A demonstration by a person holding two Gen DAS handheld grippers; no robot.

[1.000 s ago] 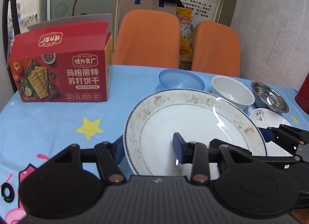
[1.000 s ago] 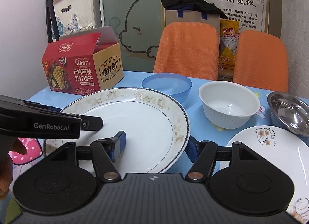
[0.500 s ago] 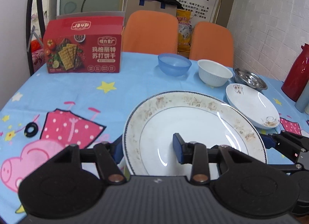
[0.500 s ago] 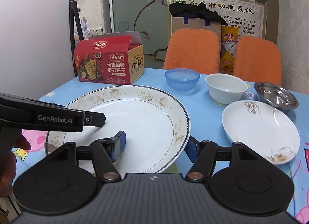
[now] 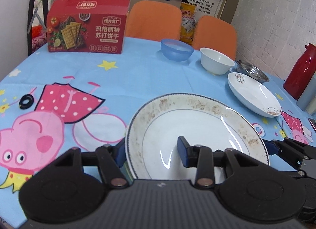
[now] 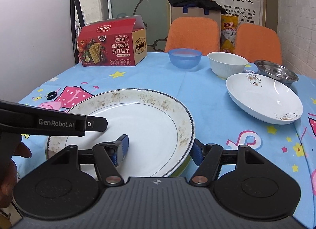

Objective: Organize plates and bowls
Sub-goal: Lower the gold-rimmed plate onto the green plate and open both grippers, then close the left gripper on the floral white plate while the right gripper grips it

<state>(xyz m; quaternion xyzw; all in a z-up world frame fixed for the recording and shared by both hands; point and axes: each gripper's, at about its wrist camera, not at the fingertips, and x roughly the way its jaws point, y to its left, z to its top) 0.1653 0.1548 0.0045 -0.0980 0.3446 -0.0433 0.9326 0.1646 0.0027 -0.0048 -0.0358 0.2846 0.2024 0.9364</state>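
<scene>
Left wrist view: left gripper (image 5: 152, 153) clamped on the left rim of the large speckled plate (image 5: 197, 130), one blue pad under the rim, the other on the plate's inner face. Plate fills lower centre of frame, above the blue cartoon tablecloth (image 5: 59, 82). At lower right the right gripper (image 5: 276, 148) reaches the plate's opposite rim; contact there is hard to make out from this angle. Upper right: shallow white dish (image 5: 254, 94), with a steel bowl (image 5: 252, 71) just behind it, a white bowl (image 5: 217, 63) and a blue bowl (image 5: 176, 50) in a row toward centre. Red cracker box (image 5: 86, 27) upper left. Red flask (image 5: 302, 71) at right edge.

Right wrist view: right gripper (image 6: 160, 150) closed on the plate's (image 6: 138, 122) right rim, inner pad on the white face, outer pad below the edge. Left gripper (image 6: 94, 124) enters from left, lying over the plate. White dish (image 6: 264, 98) at right; steel bowl (image 6: 276, 71), white bowl (image 6: 227, 63), blue bowl (image 6: 184, 58) behind. Cracker box (image 6: 112, 47) upper left.
</scene>
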